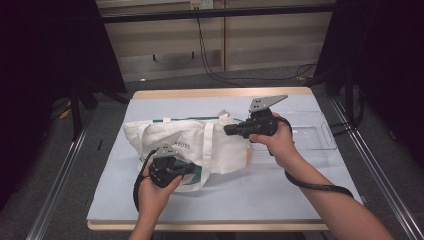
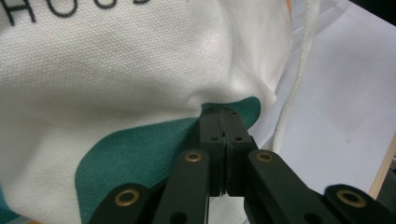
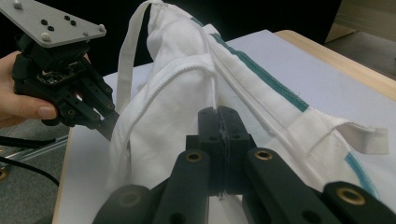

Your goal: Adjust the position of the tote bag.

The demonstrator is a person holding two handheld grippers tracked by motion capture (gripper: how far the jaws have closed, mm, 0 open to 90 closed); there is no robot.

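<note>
Item: white canvas tote bag (image 1: pixel 200 145) with teal trim and dark lettering, lying on its side on the pale blue table cover (image 1: pixel 280 195), left of centre.

Surroundings: a clear plastic tray (image 1: pixel 320 137) sits just right of the bag, under and beyond the person's right hand (image 1: pixel 277 142); whether it holds anything I cannot tell. Bare wooden table edge (image 1: pixel 225 92) at the far side; dark cables (image 1: pixel 210 65) trail over the grey floor behind. The right forearm crosses in front of the tray's near corner.

Left gripper (image 1: pixel 187 170): at the bag's near lower edge, jaws pressed together, pinching the cloth where a teal patch (image 2: pixel 140 154) meets the white.

Right gripper (image 1: pixel 227 130): at the bag's upper right end, jaws pressed together on a thin fold or cord of the bag's rim.

View notes: the left gripper view gives the weave, the lettering (image 2: pixel 28 11) close up, and a white corded edge (image 2: pixel 299 79) running beside the cloth over the table cover. The right gripper view shows the bag's mouth end-on, with a teal stripe (image 3: pixel 261 74), a loose strap loop (image 3: pixel 128 60) and a tab (image 3: pixel 359 135), plus the left gripper (image 3: pixel 112 126) biting the far side, its grey plate (image 3: pixel 51 21) on top. The high view alone gives the tray and the floor.

Contents: the bag's inside is hidden; something orange (image 1: pixel 248 155) peeks at its right edge.
</note>
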